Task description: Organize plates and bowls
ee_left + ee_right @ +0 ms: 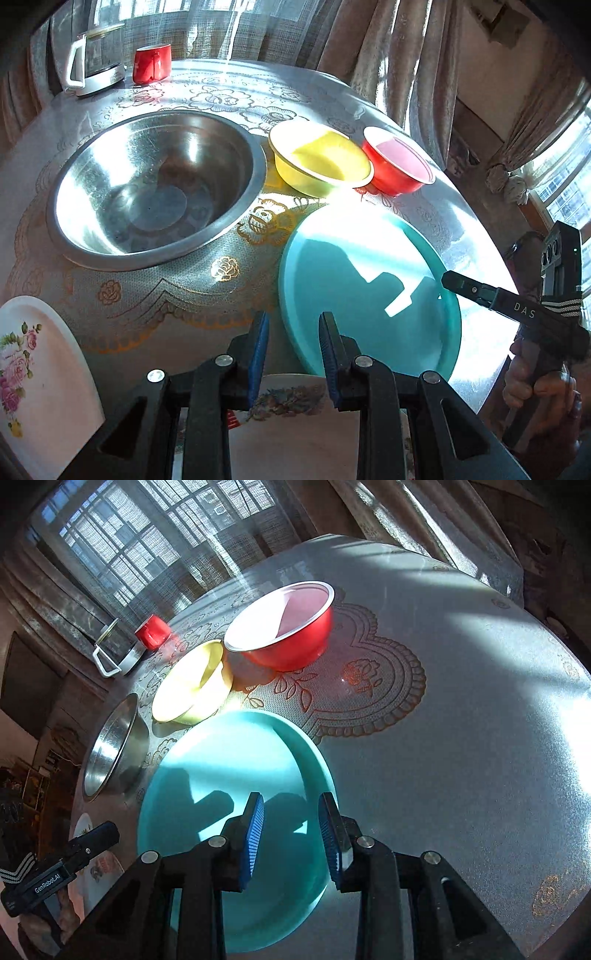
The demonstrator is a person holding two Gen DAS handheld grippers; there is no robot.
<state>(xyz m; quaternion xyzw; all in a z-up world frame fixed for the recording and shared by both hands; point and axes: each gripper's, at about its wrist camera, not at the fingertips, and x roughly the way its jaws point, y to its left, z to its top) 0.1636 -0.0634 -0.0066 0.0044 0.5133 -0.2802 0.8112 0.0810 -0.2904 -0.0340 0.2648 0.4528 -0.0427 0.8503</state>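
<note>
Teal plate (236, 805) lies flat on the table (461, 738), my landmark. Yellow bowl (192, 683) just beyond its far rim, red bowl (284, 627) beside the yellow one and apparently touching it. Steel bowl (155, 188) off the plate's left side, near but apart. Two floral plates sit nearer me: one (295, 417) under my left fingers, at the teal plate's near edge; another (33, 376) well left of that. Red mug (152, 62) and glass jug (94, 55) far back, well apart.

Right gripper (291, 834) hovers over the teal plate's near half, fingers parted moderately, holding nothing. Left gripper (293, 343) likewise part-open and empty, at the plate's left rim.

Risks, my judgement: plate is shallow and glossy, so a pinch on the rim may slip; glare washes out its far edge, so depth is easy to misread; sliding it forward could knock the yellow bowl.
</note>
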